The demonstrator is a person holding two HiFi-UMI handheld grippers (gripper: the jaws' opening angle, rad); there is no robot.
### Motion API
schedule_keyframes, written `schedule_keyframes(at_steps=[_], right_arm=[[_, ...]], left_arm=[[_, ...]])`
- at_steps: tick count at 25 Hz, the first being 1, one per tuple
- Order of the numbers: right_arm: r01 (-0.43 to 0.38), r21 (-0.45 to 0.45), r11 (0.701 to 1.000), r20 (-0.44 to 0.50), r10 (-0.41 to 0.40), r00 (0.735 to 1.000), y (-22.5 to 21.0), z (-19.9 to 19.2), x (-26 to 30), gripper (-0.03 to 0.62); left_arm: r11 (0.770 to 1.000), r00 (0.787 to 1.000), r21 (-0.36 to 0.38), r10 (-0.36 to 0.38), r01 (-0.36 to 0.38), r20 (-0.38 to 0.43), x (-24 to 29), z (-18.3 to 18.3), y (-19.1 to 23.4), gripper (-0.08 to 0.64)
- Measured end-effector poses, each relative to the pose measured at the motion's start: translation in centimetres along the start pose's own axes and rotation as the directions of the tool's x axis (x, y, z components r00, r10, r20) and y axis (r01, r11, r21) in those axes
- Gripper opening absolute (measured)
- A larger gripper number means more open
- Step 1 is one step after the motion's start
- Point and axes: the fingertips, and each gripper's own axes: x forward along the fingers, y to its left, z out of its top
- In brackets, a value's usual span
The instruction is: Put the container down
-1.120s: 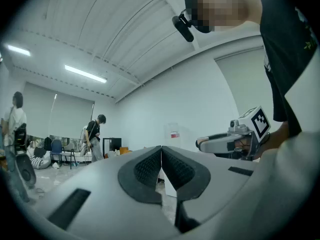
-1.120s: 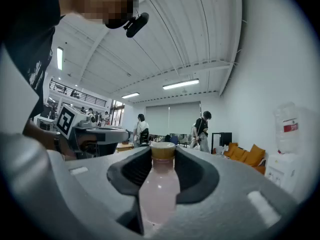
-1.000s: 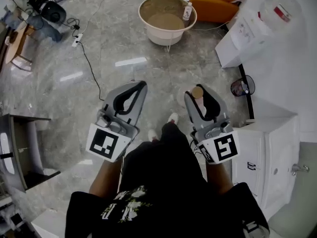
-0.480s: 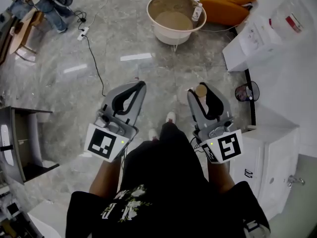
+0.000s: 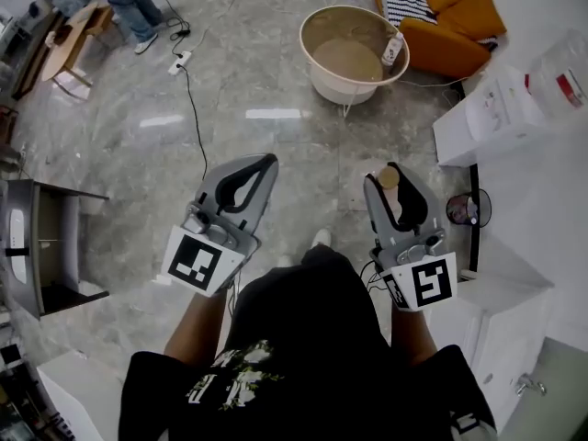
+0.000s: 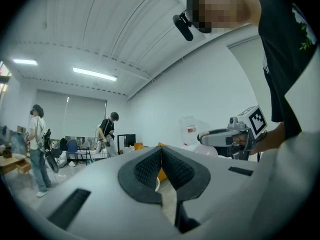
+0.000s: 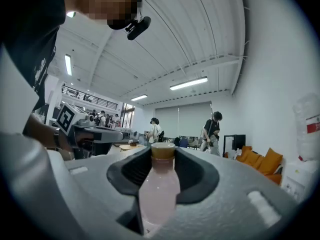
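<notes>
My right gripper [image 5: 390,176] is held at waist height over the floor, shut on a small bottle [image 5: 389,184] of pale pink liquid with a tan cap. In the right gripper view the bottle [image 7: 159,186] stands upright between the dark pads, its cap [image 7: 163,150] level with the fingertips of the right gripper [image 7: 163,159]. To its left, my left gripper [image 5: 265,163] is level with it and shut on nothing. In the left gripper view its ribbed pads meet with no gap at the left gripper's [image 6: 161,153] tips.
A round beige tub [image 5: 333,88] stands on the marble floor ahead, with a bottle [image 5: 393,51] leaning in it. An orange sofa [image 5: 450,26] lies behind it. White cabinets [image 5: 501,108] line the right side. A black cable [image 5: 197,127] crosses the floor; a grey shelf [image 5: 46,246] is at left.
The view has swung, so the tub and sofa sit further right and lower in the frame. Both grippers keep their pose, and the bottle stays in the right one.
</notes>
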Motion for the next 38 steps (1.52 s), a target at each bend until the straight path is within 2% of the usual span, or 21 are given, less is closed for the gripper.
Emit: schedule_keyframes(at_steps=[4, 8, 18, 22, 27, 34, 38], right_arm=[[-0.039, -0.007, 0.999, 0.006, 0.039, 0.999, -2.2, 0.6, 1.5, 0.137], [-0.068, -0.003, 0.998, 0.004, 0.068, 0.998, -5.1, 0.7, 2.4, 0.137], [-0.125, 0.025, 0.992, -0.008, 0.125, 0.992, -10.9, -2.1, 4.1, 0.137], [-0.131, 0.034, 0.991, -0.001, 0.131, 0.991, -12.2, -2.5, 4.8, 0.137], [-0.133, 0.040, 0.990, 0.006, 0.133, 0.991, -13.5, -2.6, 6.3, 0.137], [-0.100, 0.029, 0.995, 0.015, 0.099, 0.995, -15.6, -2.3, 9.3, 0.137], [-0.070, 0.024, 0.997, -0.001, 0.070, 0.998, -17.0, -2.8, 11.5, 0.137]], left_arm=[[1.000, 1.000, 0.003, 0.023, -0.023, -0.009, 2.4, 0.7, 0.6, 0.014], [0.999, 1.000, 0.035, 0.014, -0.013, -0.016, 5.5, 1.1, -0.2, 0.012], [0.997, 0.994, 0.047, 0.067, -0.063, -0.088, 11.0, -1.0, -1.2, 0.011], [0.996, 0.990, 0.058, 0.071, -0.065, -0.124, 12.7, -1.9, -1.3, 0.011], [0.998, 0.990, 0.029, 0.066, -0.063, -0.125, 14.9, -2.5, 0.1, 0.009], [0.999, 0.992, 0.022, 0.036, -0.034, -0.118, 18.2, -2.7, 3.0, 0.008], [1.000, 0.994, 0.012, -0.005, 0.006, -0.108, 20.2, -2.7, 4.9, 0.008]])
